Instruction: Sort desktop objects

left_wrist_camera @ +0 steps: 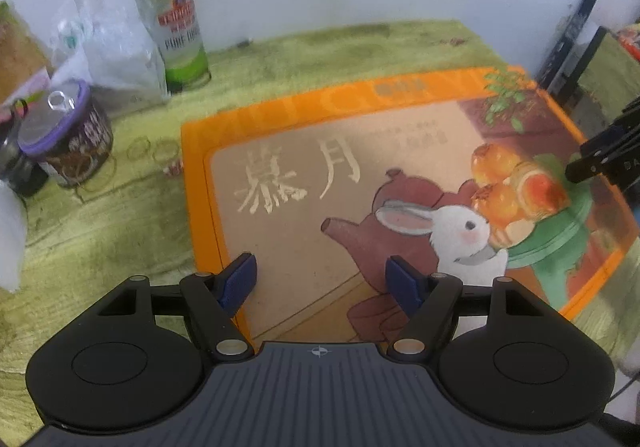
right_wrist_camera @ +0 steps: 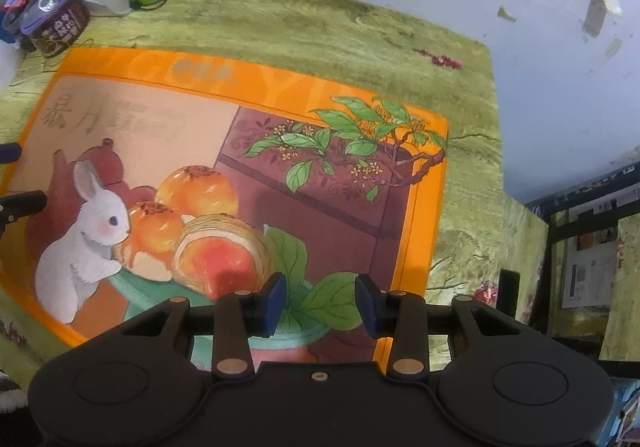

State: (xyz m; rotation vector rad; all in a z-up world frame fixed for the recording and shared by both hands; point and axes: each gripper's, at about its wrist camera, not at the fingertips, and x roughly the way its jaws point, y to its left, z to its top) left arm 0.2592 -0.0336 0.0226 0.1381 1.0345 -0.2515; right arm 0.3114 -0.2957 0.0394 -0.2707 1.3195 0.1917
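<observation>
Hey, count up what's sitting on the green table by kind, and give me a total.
Orange rabbit-picture box: 1
Green beer can: 1
Purple-lidded tin: 1
Clear plastic bag: 1
Total: 4, not counting the blurred clutter at the left edge, which is too unclear to sort.

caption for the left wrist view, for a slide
Left gripper hangs open above an orange rabbit-print box on a green table, beer can behind.
</observation>
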